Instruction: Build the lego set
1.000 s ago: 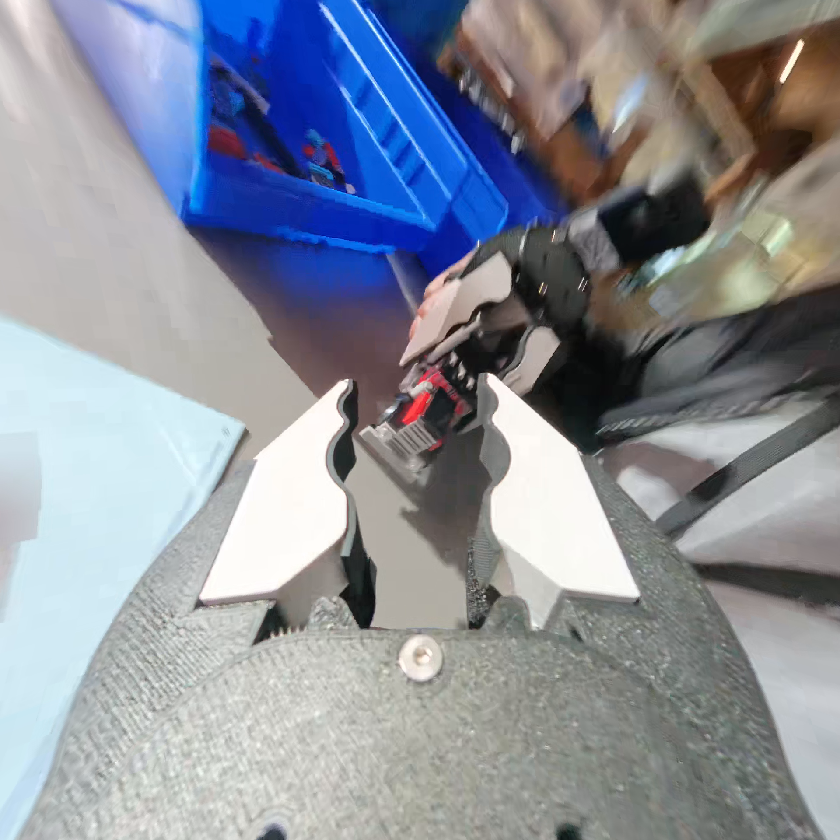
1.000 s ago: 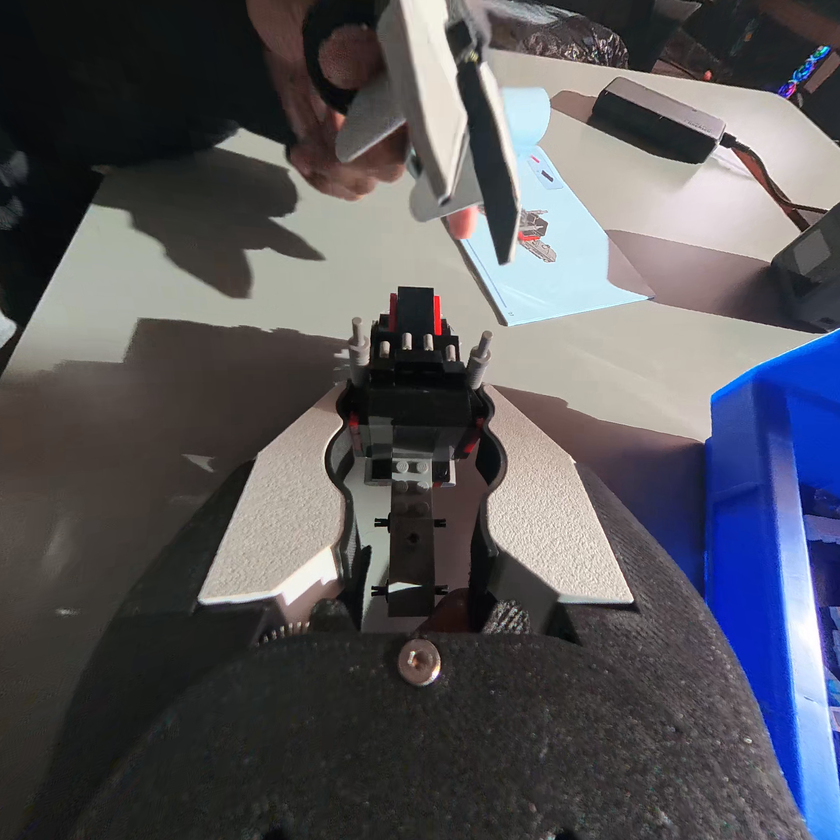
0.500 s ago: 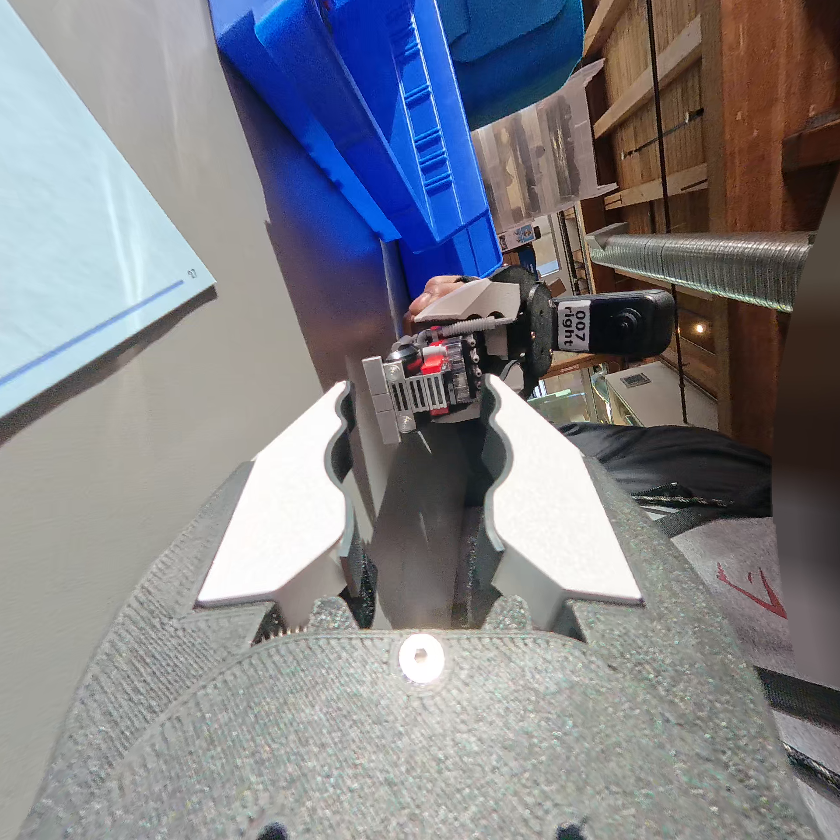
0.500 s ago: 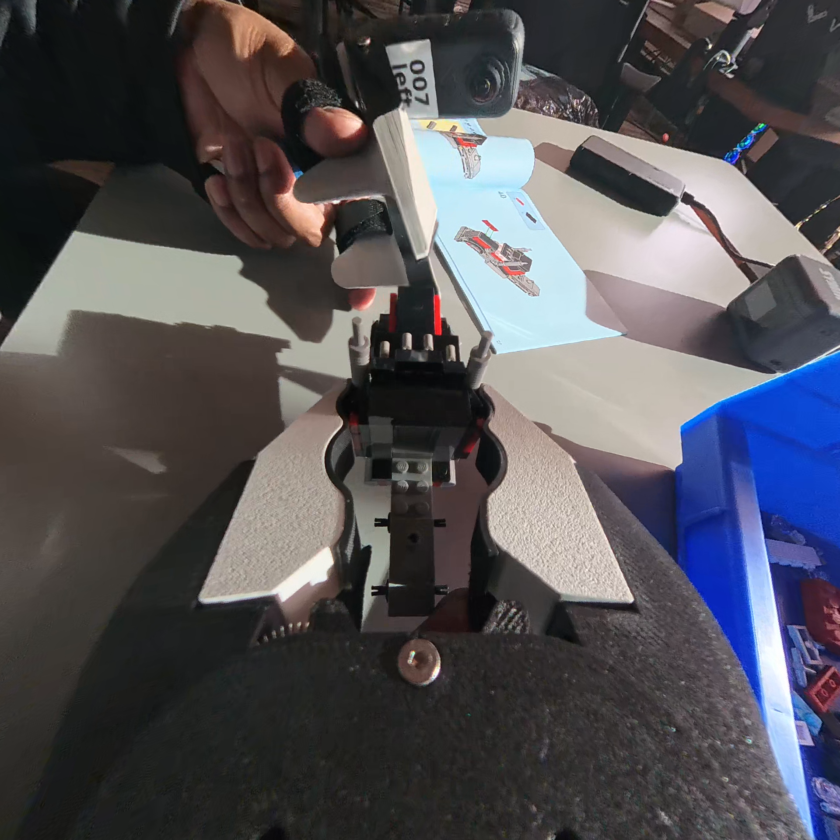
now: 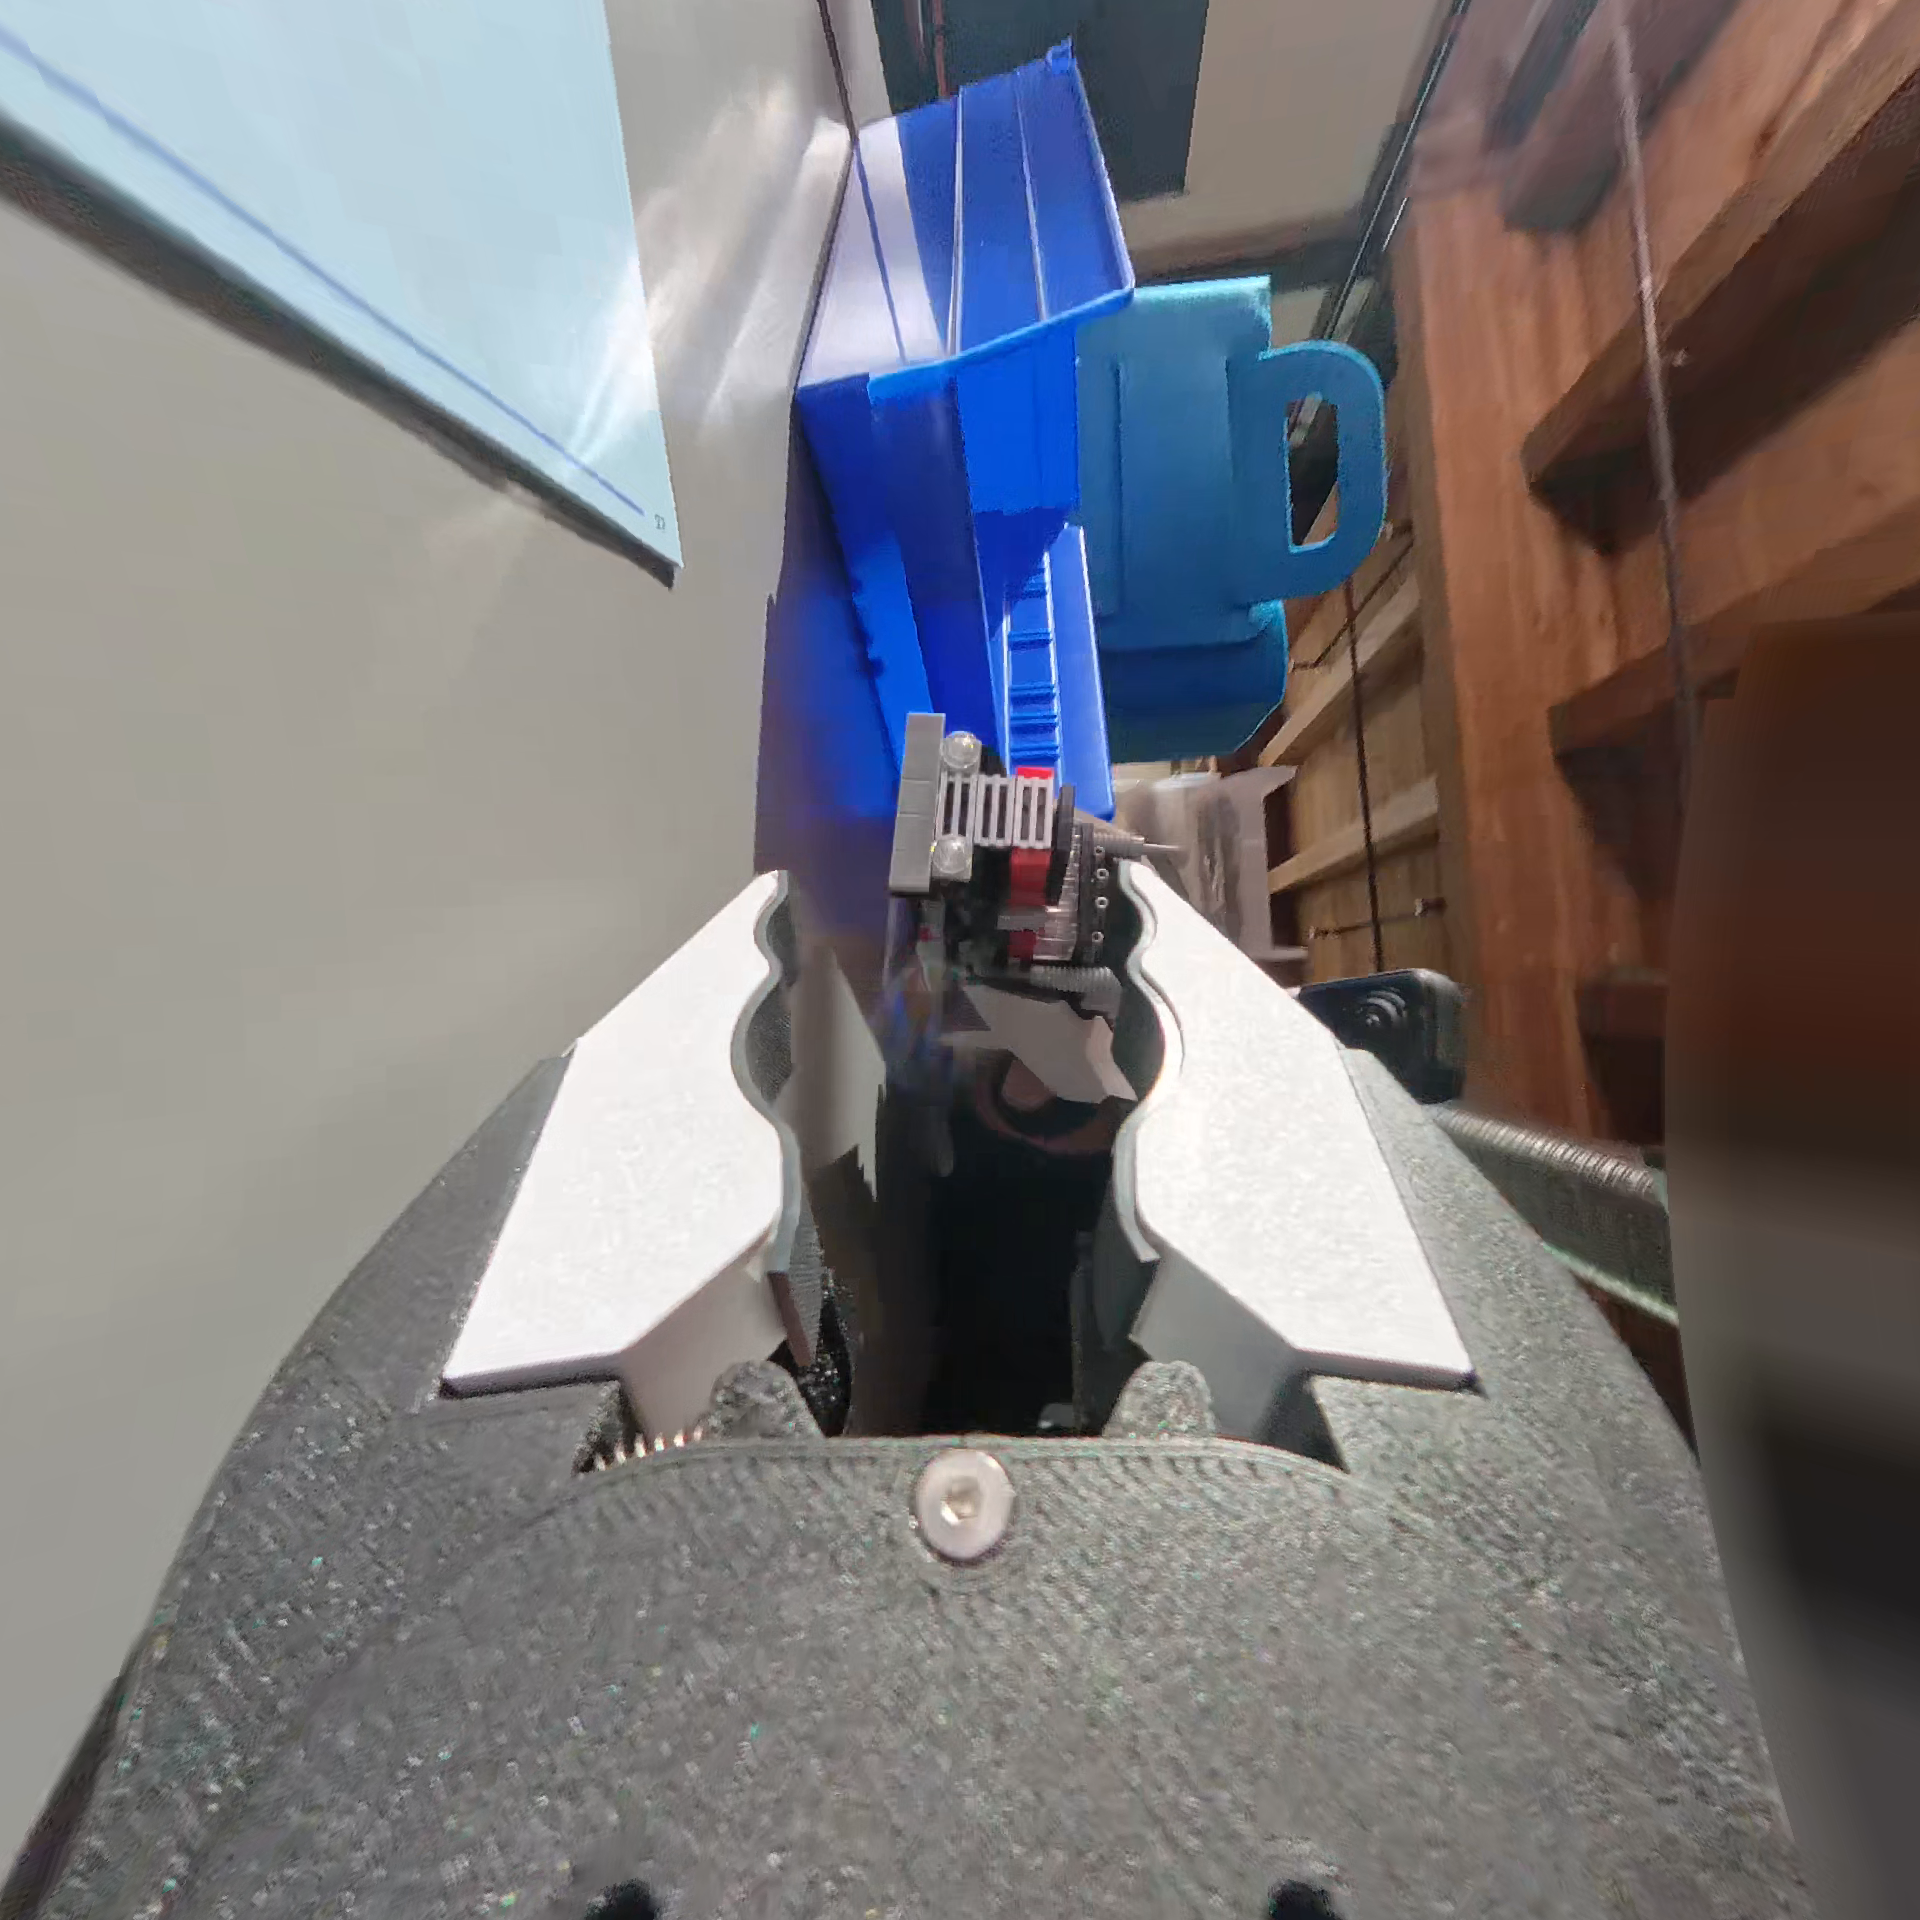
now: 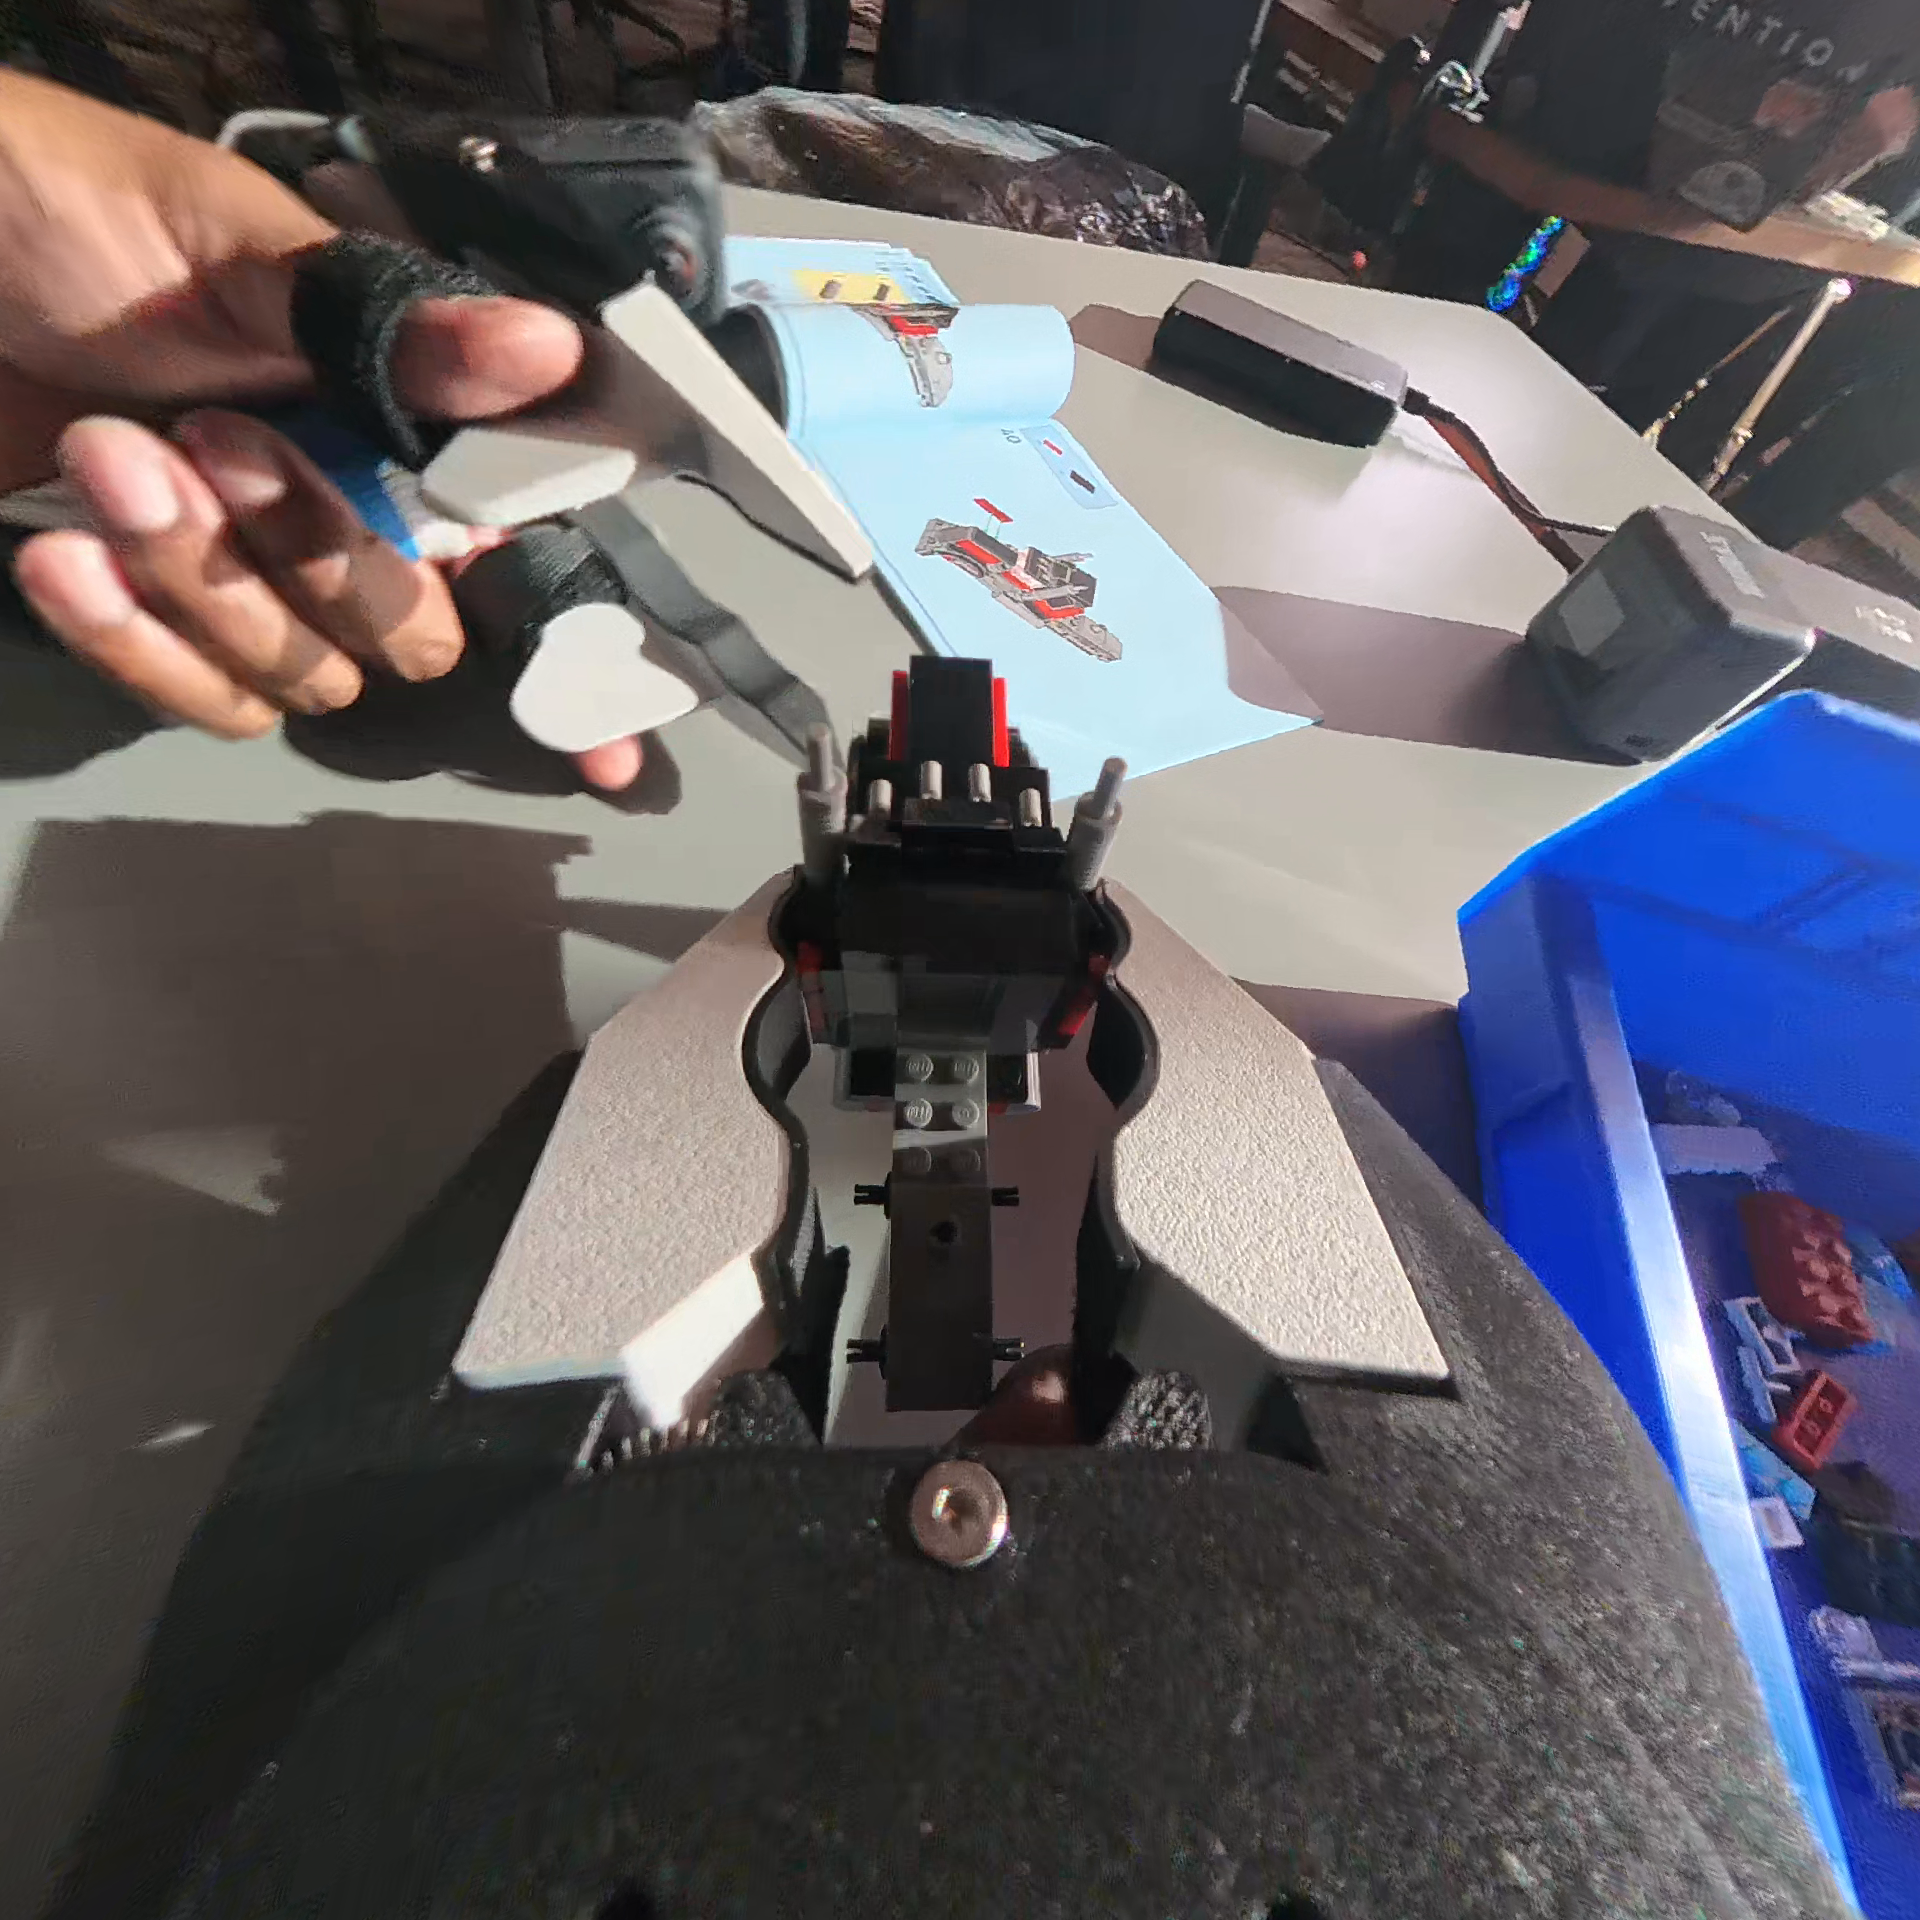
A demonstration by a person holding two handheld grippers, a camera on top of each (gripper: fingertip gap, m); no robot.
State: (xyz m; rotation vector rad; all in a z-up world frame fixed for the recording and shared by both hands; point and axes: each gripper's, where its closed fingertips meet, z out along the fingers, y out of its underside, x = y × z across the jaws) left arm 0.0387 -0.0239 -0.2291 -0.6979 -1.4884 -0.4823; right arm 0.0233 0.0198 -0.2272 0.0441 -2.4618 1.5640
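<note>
The lego truck [image 5: 997, 873] showed in my left wrist view just ahead of my left claw [image 5: 956, 914], its grey grille and two clear round lamps facing me, with red and black bricks behind them. My left claw stood released, its two pale fingers [image 5: 644, 1143] spread wide with nothing between them, and the truck's side sat close by the tip of the right-hand finger; whether it touched I could not tell. Behind the truck rose the blue bin [image 5: 966, 468], and the pale blue booklet [image 5: 343, 239] lay on the grey table [image 5: 312, 935] at the upper left. Wooden shelving [image 5: 1662, 416] filled the right side. In my right wrist view, my right claw [image 6: 951, 956] was clenched on the truck [image 6: 951, 914], pinching its black and red cab from both sides, while the grey chassis ran back between the fingers toward the claw's base. The truck was held up off the table [image 6: 312, 1039]. My left claw [image 6: 665, 582] hung at the upper left, blurred, with my bare hand [image 6: 208, 499] around it, its tip just beside the truck's front. Beyond lay the open booklet [image 6: 1039, 540], a black box [image 6: 1278, 364] with a cable, and a small dark camera [image 6: 1662, 623]. The blue bin [image 6: 1621, 1143] stood at the right with loose bricks [image 6: 1808, 1278] inside.
</note>
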